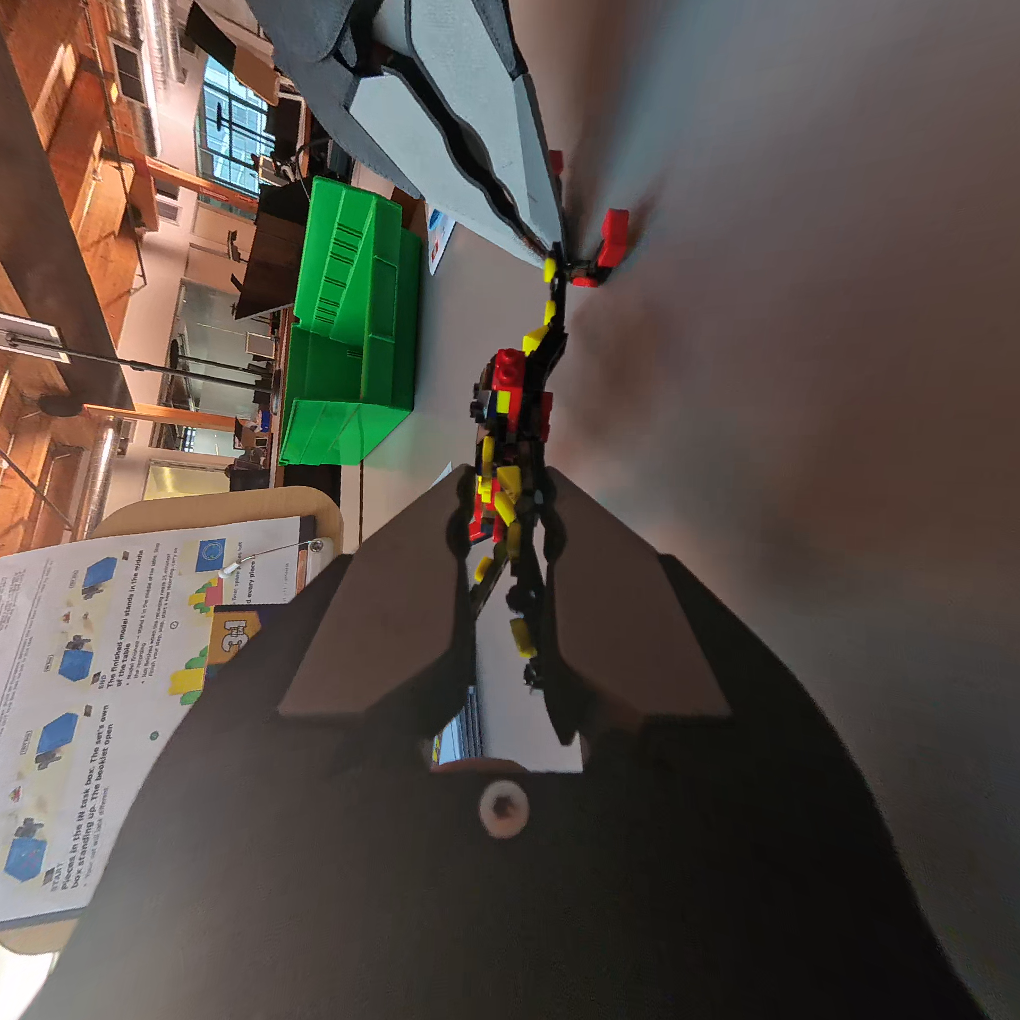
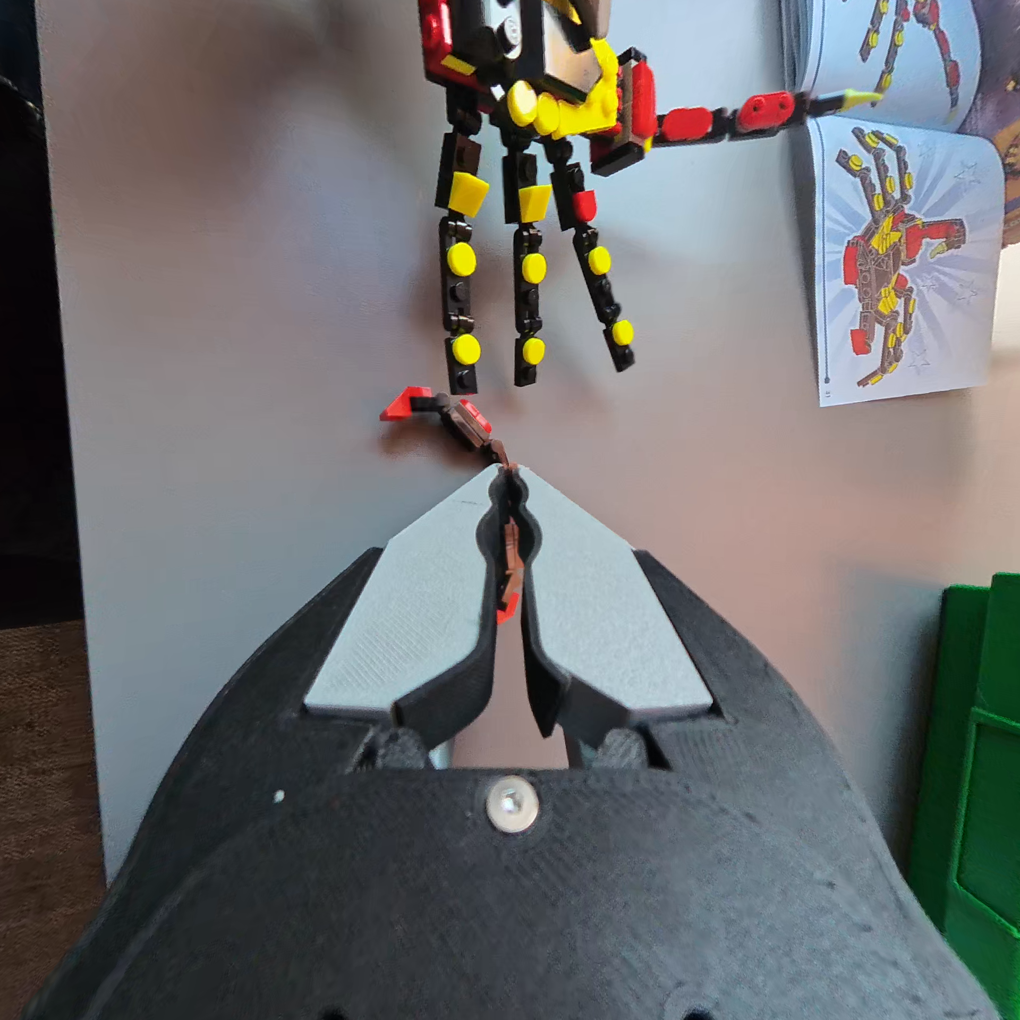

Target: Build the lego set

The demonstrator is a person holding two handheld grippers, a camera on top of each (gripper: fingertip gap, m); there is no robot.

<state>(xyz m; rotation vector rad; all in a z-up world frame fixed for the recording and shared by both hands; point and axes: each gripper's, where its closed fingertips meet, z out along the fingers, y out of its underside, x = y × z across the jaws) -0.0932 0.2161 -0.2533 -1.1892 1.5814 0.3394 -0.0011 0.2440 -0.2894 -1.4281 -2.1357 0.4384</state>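
Note:
The lego model (image 1: 510, 386), a black, red and yellow creature with long jointed legs, sits between my left gripper's (image 1: 505, 485) fingers, which are shut on its lower part. In the right wrist view the model (image 2: 557, 105) is at the top, with three black legs (image 2: 461, 259) with yellow dots pointing toward me. My right gripper (image 2: 505, 469) is shut on a small brown, black and red limb piece (image 2: 466, 422) that sticks out past its tips, just short of the leftmost leg's end. The right gripper (image 1: 554, 251) and limb piece (image 1: 610, 237) also show in the left wrist view.
The open instruction booklet (image 2: 905, 265) lies on the grey table (image 2: 221, 331) to the right of the model. A green bin (image 2: 982, 745) stands at the right edge and also shows in the left wrist view (image 1: 353, 331). A printed sheet (image 1: 99, 690) stands on a wooden board.

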